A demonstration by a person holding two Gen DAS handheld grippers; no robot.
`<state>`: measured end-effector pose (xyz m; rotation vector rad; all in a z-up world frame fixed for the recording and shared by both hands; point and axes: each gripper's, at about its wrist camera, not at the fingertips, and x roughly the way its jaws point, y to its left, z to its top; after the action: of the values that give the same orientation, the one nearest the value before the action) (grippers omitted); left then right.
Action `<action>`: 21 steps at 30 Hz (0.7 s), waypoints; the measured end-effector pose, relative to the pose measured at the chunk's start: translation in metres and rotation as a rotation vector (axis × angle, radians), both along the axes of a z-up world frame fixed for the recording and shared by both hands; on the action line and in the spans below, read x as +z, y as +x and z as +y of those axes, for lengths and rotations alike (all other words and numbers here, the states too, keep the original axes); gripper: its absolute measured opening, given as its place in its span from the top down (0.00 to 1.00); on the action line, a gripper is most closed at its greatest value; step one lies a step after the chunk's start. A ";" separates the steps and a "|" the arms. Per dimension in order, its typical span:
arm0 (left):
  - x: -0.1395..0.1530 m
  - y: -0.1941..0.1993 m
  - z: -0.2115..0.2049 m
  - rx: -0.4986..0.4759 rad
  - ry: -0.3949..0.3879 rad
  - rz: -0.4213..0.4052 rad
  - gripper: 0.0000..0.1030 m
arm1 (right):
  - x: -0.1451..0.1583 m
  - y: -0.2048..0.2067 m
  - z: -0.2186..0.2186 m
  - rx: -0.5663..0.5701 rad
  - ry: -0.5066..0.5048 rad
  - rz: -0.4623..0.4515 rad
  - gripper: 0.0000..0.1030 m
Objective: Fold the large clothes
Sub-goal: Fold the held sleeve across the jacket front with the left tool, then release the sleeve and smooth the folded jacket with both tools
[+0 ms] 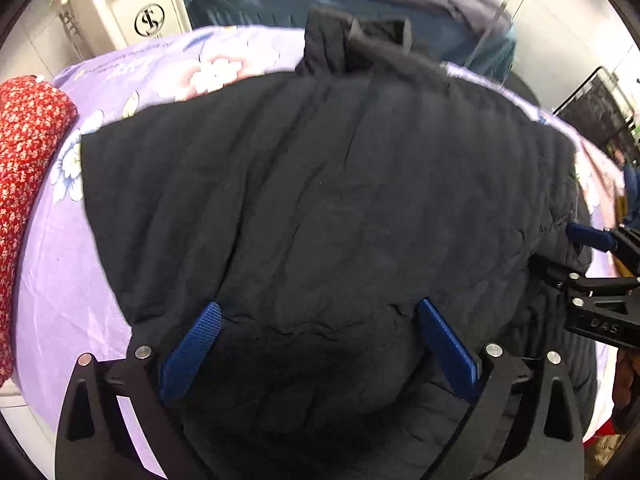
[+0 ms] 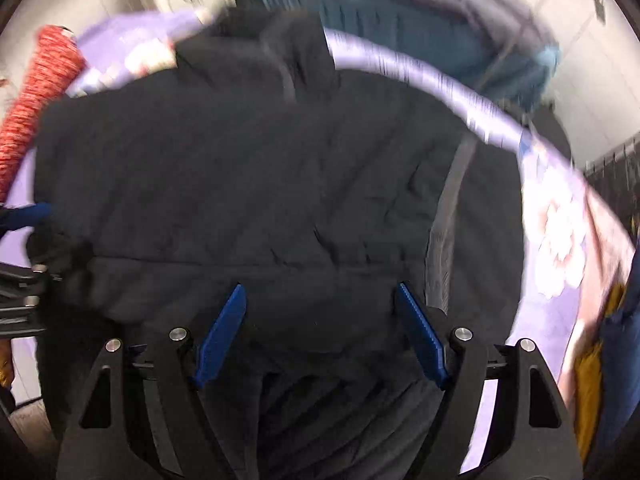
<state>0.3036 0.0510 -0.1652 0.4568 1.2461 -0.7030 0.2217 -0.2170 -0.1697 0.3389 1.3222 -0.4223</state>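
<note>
A: While both grabbers hang over the big puffy black quilted jacket point(image 1: 320, 200), what step is this?

B: Between folds, I think. The left gripper point(image 1: 318, 312) is wide open, holding nothing. The right gripper point(image 2: 320, 296) is open too.

A: Where is the jacket?

B: Flat on the purple flowered bedsheet point(image 1: 60, 280), collar far away. Next, pinch an edge.

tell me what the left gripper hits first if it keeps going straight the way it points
Most likely the black jacket: the open left gripper points down at its dark fabric, with nothing between the pads. How far off the cloth is stays unclear.
</note>
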 end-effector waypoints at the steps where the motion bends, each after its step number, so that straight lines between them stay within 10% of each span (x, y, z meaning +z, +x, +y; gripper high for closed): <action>1: -0.007 0.002 -0.003 -0.004 0.019 0.009 0.06 | -0.005 0.002 -0.002 -0.014 0.005 0.007 0.20; 21: -0.048 0.021 -0.002 0.038 0.033 0.059 0.04 | -0.042 0.020 -0.008 -0.043 0.016 0.027 0.05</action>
<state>0.3245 0.0486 -0.2133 0.4409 1.3207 -0.6685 0.2418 -0.2253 -0.2119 0.3759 1.3473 -0.4539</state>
